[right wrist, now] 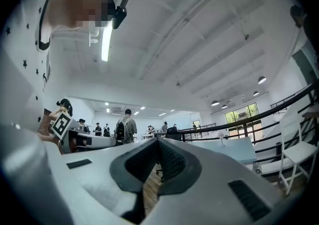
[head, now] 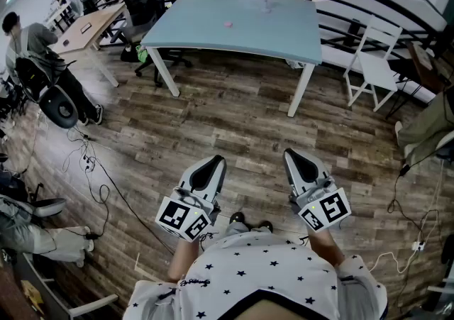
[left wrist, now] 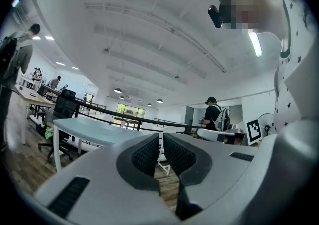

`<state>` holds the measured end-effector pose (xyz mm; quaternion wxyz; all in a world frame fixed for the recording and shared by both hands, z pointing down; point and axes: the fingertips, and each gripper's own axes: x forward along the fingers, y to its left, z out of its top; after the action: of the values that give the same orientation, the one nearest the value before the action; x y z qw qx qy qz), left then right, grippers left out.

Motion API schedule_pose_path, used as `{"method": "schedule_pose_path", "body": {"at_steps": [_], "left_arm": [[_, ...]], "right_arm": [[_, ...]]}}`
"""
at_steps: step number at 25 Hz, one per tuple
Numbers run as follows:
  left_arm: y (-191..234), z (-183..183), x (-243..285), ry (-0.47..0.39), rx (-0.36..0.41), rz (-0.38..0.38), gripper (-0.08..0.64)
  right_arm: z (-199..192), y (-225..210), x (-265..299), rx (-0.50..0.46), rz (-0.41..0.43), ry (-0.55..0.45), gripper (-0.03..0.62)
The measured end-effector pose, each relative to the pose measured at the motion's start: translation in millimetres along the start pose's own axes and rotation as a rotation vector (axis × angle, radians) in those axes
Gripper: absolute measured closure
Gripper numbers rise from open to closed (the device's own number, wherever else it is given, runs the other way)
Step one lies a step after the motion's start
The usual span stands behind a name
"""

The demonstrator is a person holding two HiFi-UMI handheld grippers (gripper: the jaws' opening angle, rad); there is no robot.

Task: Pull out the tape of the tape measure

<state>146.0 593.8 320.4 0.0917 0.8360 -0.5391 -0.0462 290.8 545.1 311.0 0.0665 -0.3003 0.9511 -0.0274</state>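
Stood well back from the light-blue counter [head: 284, 38]. Held left gripper [head: 213, 166] and right gripper [head: 296, 159] level by the body, fingers pressed together on nothing. Made out no definite tape measure. Saw only a small pink object [head: 228, 24] on the counter, ahead, well apart from both grippers, nearer the left. Couldn't read its shape or long axis at that size.

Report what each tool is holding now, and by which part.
Nothing is held. The left tool and the right tool both have their jaws closed with nothing between them, above the wooden floor.
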Motion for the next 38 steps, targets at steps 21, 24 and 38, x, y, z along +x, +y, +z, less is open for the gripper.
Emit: {"method": "schedule_pose_path", "body": {"at_steps": [21, 24, 38], "left_arm": [[-25.2, -12.4, 22.3, 0.051, 0.038, 0.034, 0.512], [-31.4, -11.1, 21.7, 0.056, 0.058, 0.036, 0.512], [-28.1, -18.1, 27.0, 0.043, 0.044, 0.026, 0.512]], "right_arm": [[-9.7, -27.2, -30.4, 0.063, 0.018, -0.035, 0.595], [-12.1, -31.3, -35.8, 0.086, 0.018, -0.046, 0.595], [-20.7, -28.2, -35.6, 0.058, 0.03, -0.005, 0.595]]}}
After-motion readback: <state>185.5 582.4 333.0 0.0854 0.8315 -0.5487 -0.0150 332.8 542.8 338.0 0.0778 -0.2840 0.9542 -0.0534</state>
